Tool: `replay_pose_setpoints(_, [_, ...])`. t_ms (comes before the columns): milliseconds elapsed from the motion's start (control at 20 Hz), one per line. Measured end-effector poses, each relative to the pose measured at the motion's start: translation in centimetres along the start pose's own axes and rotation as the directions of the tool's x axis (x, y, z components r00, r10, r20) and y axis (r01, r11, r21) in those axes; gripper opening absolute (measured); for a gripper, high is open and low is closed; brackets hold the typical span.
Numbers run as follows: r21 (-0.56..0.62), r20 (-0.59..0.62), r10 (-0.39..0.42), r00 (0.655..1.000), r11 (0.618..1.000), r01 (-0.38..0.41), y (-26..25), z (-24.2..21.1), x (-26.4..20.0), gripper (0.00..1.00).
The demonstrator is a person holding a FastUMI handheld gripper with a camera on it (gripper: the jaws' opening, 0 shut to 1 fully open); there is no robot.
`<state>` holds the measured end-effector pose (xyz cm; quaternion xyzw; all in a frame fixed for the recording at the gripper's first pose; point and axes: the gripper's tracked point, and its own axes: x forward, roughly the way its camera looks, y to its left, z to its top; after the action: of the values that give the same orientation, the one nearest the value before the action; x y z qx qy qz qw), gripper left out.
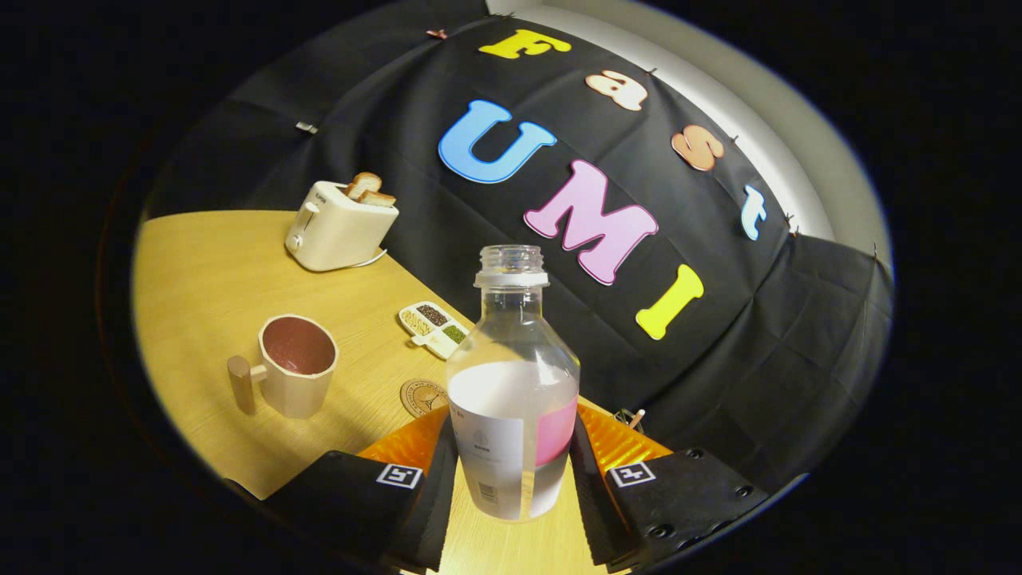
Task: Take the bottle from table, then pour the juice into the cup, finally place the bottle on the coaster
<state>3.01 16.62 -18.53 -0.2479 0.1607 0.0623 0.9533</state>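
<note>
Item: bottle. Clear, uncapped, part full of pale liquid, label on its lower half. It stands between my fingers, long axis upright, mouth toward 12 o'clock. My gripper is clenched on its lower body, one finger pressing each side. It looks lifted, but I cannot tell whether its base is off the table.

Item: cup. At 10 o'clock from the bottle, well apart, upright, open mouth up, handle turned away from the bottle. I judge this the relation that matters: the pour needs the bottle carried toward 10 o'clock, then tipped so its neck leans over the rim.

Item: coaster. Flat, at 9 o'clock just beside the bottle, between it and the cup; partly hidden behind my finger.

Item: toaster, toast in its slots, far at 11 o'clock.

Item: tray of seeds, beyond the coaster.
</note>
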Motion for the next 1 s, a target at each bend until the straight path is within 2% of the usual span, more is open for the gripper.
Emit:
replay_pose_setpoints(250, [-0.163,-0.003,0.034,0.999,0.986,-0.034,2.8,0.6,0.6,0.7])
replay_pose_setpoints(450, [-0.327,0.007,0.036,0.999,0.944,-0.032,4.3,1.0,0.9,0.7])
replay_pose_setpoints(700, [-0.422,-0.017,0.038,0.999,0.906,-0.042,5.6,0.2,2.0,0.7])
replay_pose_setpoints(1000, [-0.561,-0.014,0.027,1.0,0.827,-0.031,6.4,-0.7,2.4,0.69])
